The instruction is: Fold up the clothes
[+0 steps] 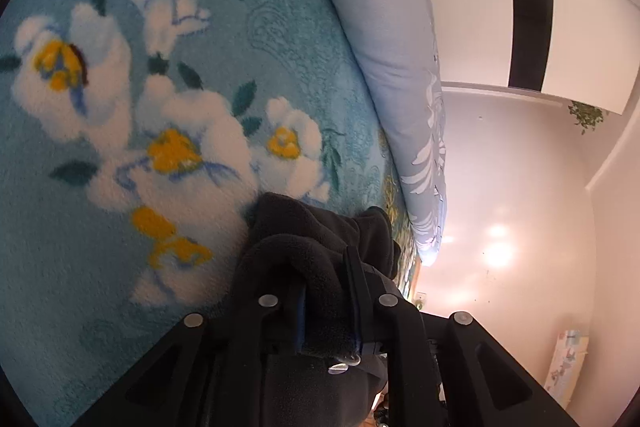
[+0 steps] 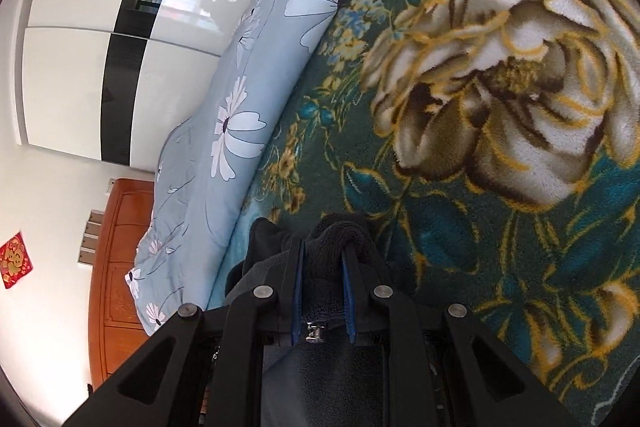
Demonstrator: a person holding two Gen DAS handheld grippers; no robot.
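Observation:
A dark grey fleece garment (image 1: 320, 231) is bunched between the fingers of my left gripper (image 1: 326, 267), which is shut on it just above the floral blanket. In the right wrist view the same dark garment (image 2: 332, 239) is pinched between the blue pads (image 2: 298, 287) of my right gripper (image 2: 324, 255), which is shut on it. Most of the garment hangs below both grippers and is hidden by them.
A teal fleece blanket with white and yellow flowers (image 1: 140, 107) covers the bed; its darker part with large cream flowers (image 2: 500, 107) is under the right gripper. A rolled light-blue daisy quilt (image 2: 240, 115) lies along the bed's edge. White wardrobe doors (image 2: 80, 47) and a wooden headboard (image 2: 120, 267) stand beyond.

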